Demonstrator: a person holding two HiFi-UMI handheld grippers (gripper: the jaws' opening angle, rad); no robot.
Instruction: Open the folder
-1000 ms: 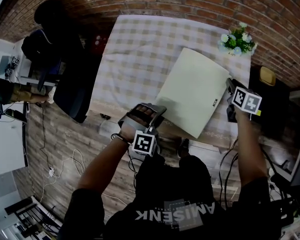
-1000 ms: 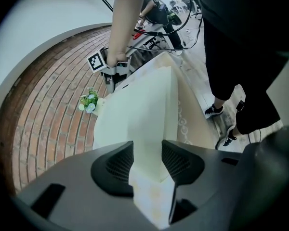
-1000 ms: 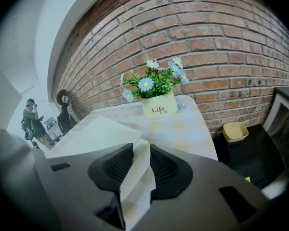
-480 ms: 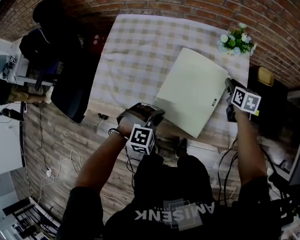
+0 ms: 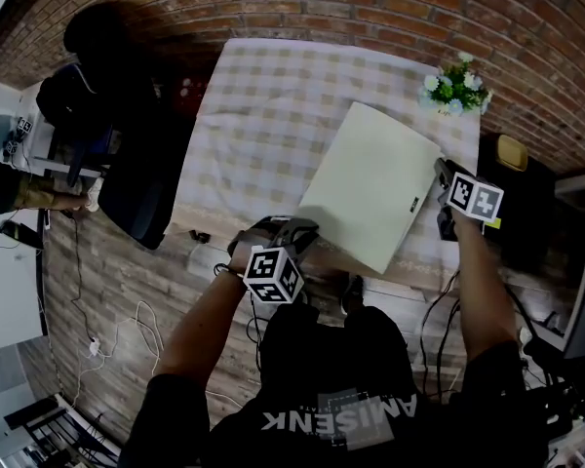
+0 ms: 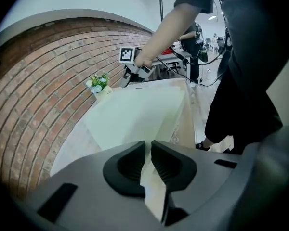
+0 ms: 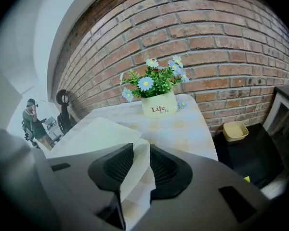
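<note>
The folder (image 5: pixel 370 188) lay flat on the checked cloth (image 5: pixel 258 105) of the table, in the middle of the head view. It was pale and looked closed from above. The left gripper (image 5: pixel 300 230) was at its near corner, low in the frame. The right gripper (image 5: pixel 441 175) was at its right edge.

From above the jaws were too small to see. The left gripper view showed them well. The jaws had just been closing and were almost together, with a thin edge of the folder pinched between them. In the right gripper view the jaws stood a bit wider, and a corner of the folder filled the gap, with the pads on it.

The left gripper view also showed the other gripper far off at the top of the folder, with a bare arm behind it.

Only the right gripper view showed the word "Life" on the flower pot (image 7: pixel 158 105). It was written once big and once small. The head view showed just the flowers from above.

A small dark mark near the folder's right edge was too tiny to read. White letters on the black shirt (image 5: pixel 341 427) at the bottom stood upside down and read "ANISENK".

In both gripper views the jaws hid the near part of the folder. A small person (image 7: pixel 32 119) stood far off at the left edge of the right gripper view.
</note>
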